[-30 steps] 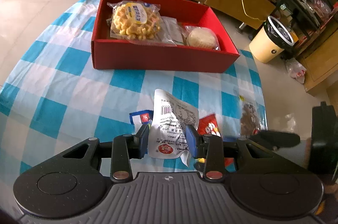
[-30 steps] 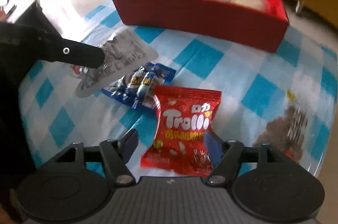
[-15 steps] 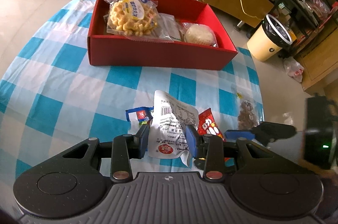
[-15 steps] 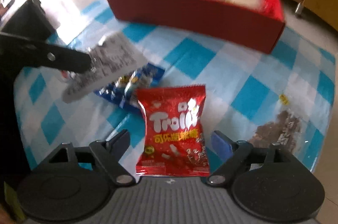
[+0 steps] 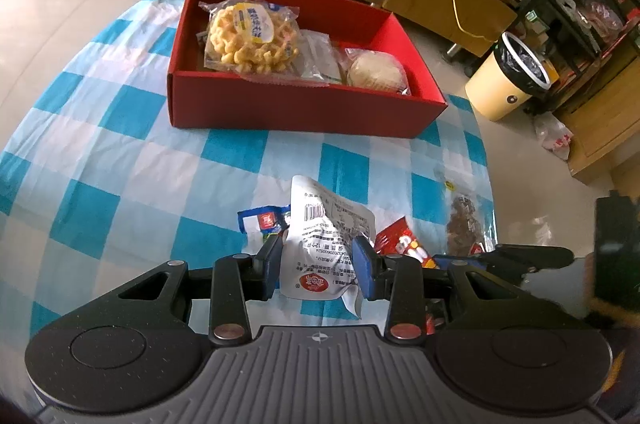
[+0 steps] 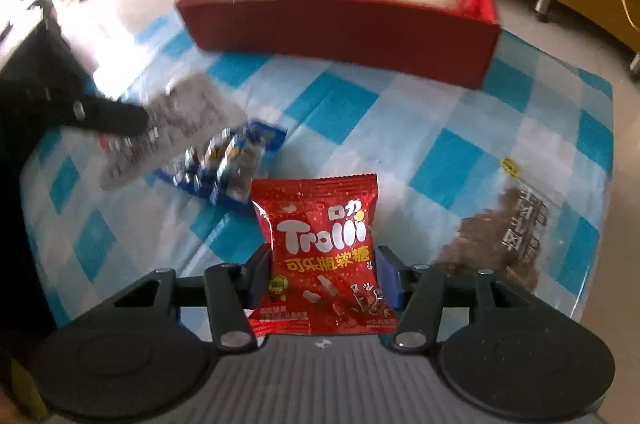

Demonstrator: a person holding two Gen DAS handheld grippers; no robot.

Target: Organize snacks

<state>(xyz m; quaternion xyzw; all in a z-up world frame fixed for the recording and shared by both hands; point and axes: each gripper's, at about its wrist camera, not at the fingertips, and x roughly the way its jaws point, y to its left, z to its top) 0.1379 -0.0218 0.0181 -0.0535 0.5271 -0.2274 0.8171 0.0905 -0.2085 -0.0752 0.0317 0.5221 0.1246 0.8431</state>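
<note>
My left gripper (image 5: 318, 264) is shut on a white snack packet (image 5: 324, 244), held just above the checked cloth. My right gripper (image 6: 322, 278) has its jaws closing, and both pads touch the sides of a red Trolli packet (image 6: 320, 244), pinching it at mid height. The same red packet (image 5: 404, 244) peeks out beside the white one in the left wrist view. A red box (image 5: 304, 111) stands at the far side, holding a waffle packet (image 5: 252, 39) and a round bun packet (image 5: 376, 73). The white packet (image 6: 176, 127) is blurred in the right wrist view.
A blue packet (image 6: 232, 167) lies on the cloth between the two grippers, and a clear packet of brown snacks (image 6: 504, 240) lies near the table's right edge. Beyond that edge stand a yellow bin (image 5: 516, 75) and shelving. Blue-checked cloth (image 5: 120, 151) covers the table.
The right gripper's jaws spread wider and then came in against the red Trolli packet, which now sits straight between them. The left gripper still holds the white packet in place.
</note>
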